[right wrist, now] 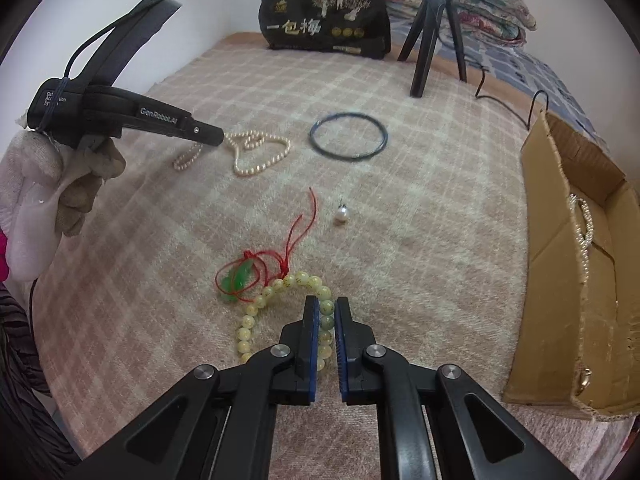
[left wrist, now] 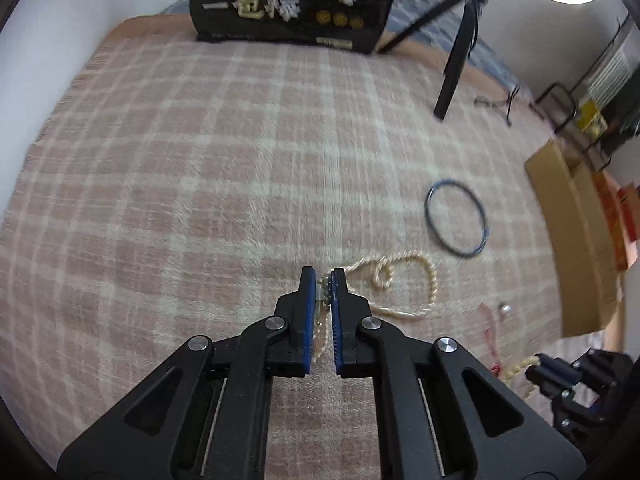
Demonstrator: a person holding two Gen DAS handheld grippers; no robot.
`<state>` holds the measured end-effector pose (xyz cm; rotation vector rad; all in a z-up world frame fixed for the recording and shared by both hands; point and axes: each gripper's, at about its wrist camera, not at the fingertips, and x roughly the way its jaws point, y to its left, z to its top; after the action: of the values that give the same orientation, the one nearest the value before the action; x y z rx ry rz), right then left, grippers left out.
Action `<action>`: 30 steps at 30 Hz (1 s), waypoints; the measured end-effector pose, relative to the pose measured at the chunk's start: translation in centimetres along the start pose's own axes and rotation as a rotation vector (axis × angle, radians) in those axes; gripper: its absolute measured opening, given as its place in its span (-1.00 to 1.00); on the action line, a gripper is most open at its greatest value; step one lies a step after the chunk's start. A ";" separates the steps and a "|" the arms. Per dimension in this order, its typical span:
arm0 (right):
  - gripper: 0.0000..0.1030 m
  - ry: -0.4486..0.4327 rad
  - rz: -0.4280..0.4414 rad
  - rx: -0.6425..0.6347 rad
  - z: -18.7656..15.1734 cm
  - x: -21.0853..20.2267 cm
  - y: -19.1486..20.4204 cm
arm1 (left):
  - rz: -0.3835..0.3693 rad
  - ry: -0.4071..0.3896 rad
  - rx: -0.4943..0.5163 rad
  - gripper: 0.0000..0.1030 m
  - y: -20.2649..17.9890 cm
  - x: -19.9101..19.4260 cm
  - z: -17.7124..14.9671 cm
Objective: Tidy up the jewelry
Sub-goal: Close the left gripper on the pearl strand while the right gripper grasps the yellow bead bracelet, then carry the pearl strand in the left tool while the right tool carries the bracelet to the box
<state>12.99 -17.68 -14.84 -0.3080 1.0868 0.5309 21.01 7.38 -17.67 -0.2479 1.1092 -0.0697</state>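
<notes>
My left gripper (left wrist: pixel 323 285) is shut on one end of a cream pearl necklace (left wrist: pixel 430 276), which trails off to the right over the pink checked blanket (left wrist: pixel 200 160). In the right wrist view the same necklace (right wrist: pixel 260 160) lies tangled beside the left gripper (right wrist: pixel 216 137), held by a gloved hand (right wrist: pixel 60 184). My right gripper (right wrist: pixel 327 314) is shut on a yellow-green bead bracelet (right wrist: pixel 256 308). A green pendant on red cord (right wrist: pixel 238 276) touches the bracelet's left side. A pearl earring (right wrist: pixel 341 214) and a blue bangle (right wrist: pixel 348 136) lie further back.
An open cardboard box (right wrist: pixel 560 260) stands at the right edge with a pearl strand (right wrist: pixel 584 232) inside. A black printed bag (right wrist: pixel 324 20) and a tripod (right wrist: pixel 434 28) stand at the far end, with a cable (right wrist: pixel 504 100) trailing. Folded quilts are behind them.
</notes>
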 end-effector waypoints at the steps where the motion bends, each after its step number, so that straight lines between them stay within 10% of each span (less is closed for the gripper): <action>1: -0.90 -0.009 0.000 0.000 0.1 -0.3 0.0 | -0.014 -0.009 -0.013 -0.90 0.2 -0.6 0.2; 30: -0.90 -0.246 -0.052 0.054 2.4 -9.1 -1.7 | -0.222 -0.265 0.064 -0.90 -7.0 -13.4 1.7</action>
<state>12.44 -20.32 -5.63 -0.2166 0.8507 0.4782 17.03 3.31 -3.57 -0.3126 0.8114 -0.2621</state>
